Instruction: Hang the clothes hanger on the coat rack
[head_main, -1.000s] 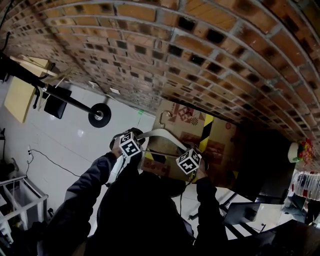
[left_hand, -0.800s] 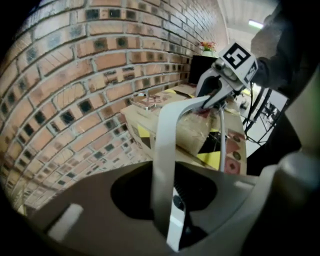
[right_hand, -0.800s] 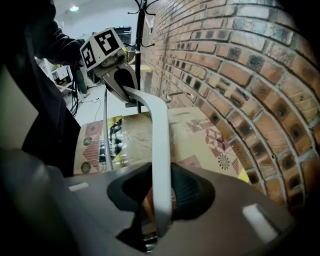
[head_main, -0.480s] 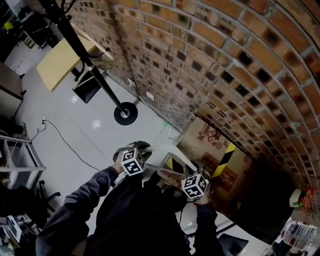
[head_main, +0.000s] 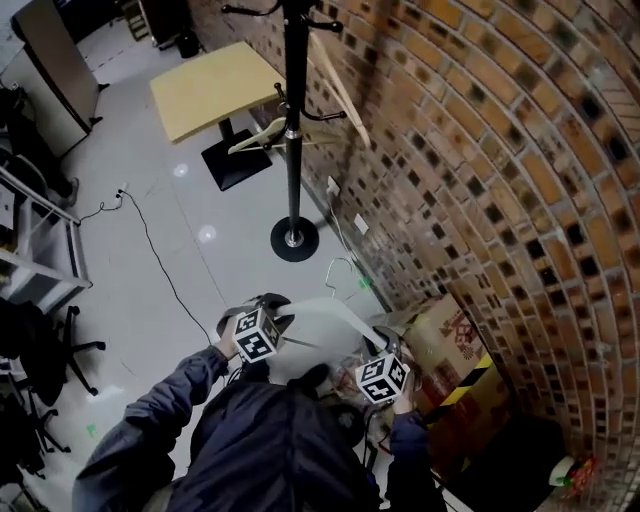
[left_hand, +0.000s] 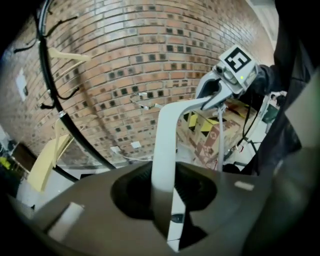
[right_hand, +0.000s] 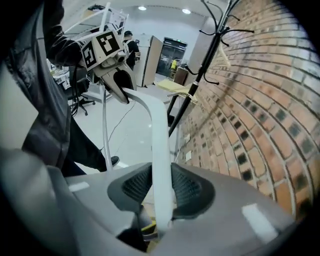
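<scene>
1. White clothes hanger (head_main: 325, 318), well clear of the black coat rack (head_main: 292, 150), unhung.
2. Left gripper (left_hand: 165, 187) fingers clamp one arm; right gripper (right_hand: 162, 187) fingers the other.
3. Cardboard box (head_main: 452, 345) print: unreadable.

white clothes hanger (right_hand: 158, 145) tight in the right hand-held gripper (right_hand: 161, 189), black coat rack (right_hand: 201, 74) beyond

Bare floor (head_main: 240, 262) lies open toward the coat rack (head_main: 292, 150), brick wall (head_main: 480, 150) alongside.
</scene>
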